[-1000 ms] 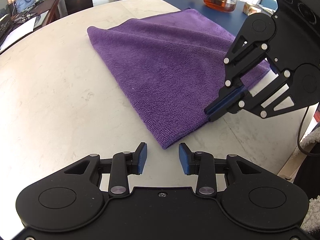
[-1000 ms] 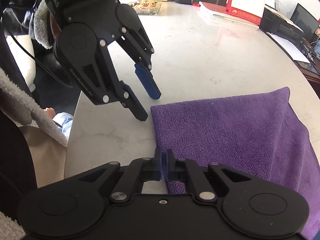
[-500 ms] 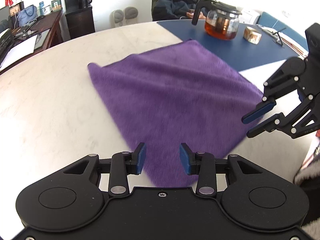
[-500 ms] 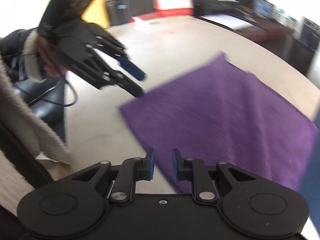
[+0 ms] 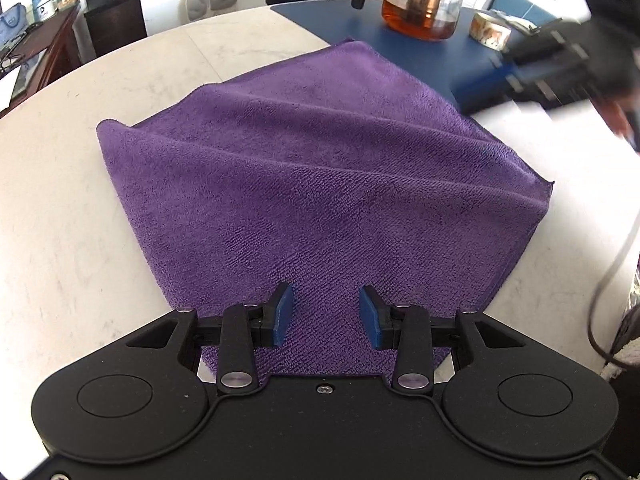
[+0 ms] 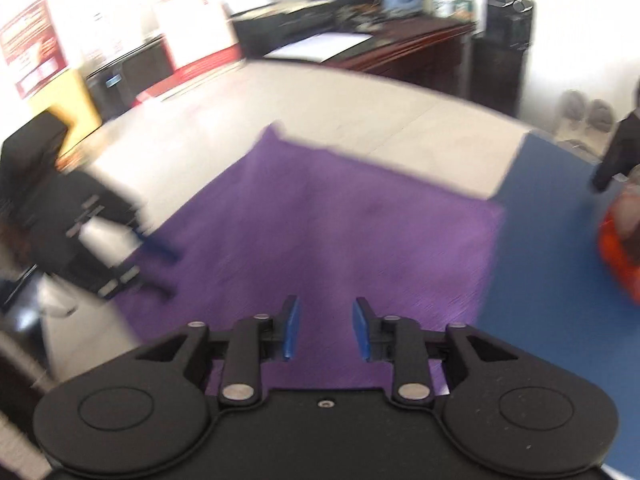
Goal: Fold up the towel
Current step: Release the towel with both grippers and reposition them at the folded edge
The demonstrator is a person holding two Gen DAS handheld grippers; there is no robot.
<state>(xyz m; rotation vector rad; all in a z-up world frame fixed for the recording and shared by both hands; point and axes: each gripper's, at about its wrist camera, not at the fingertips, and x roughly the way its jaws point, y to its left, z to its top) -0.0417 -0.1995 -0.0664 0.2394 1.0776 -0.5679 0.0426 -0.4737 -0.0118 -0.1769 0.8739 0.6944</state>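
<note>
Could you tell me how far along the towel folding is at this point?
One fold looks done: the purple towel lies doubled on the table. Nothing is in hand: the left tongs are open above it, the right tongs opening, empty. A further fold probably remains.

Both wrist cams look down; share towel (image 5: 320,184).

The left claw (image 5: 325,318), pads apart, hovers over the purple towel (image 5: 320,184) on the table (image 5: 60,200).
</note>
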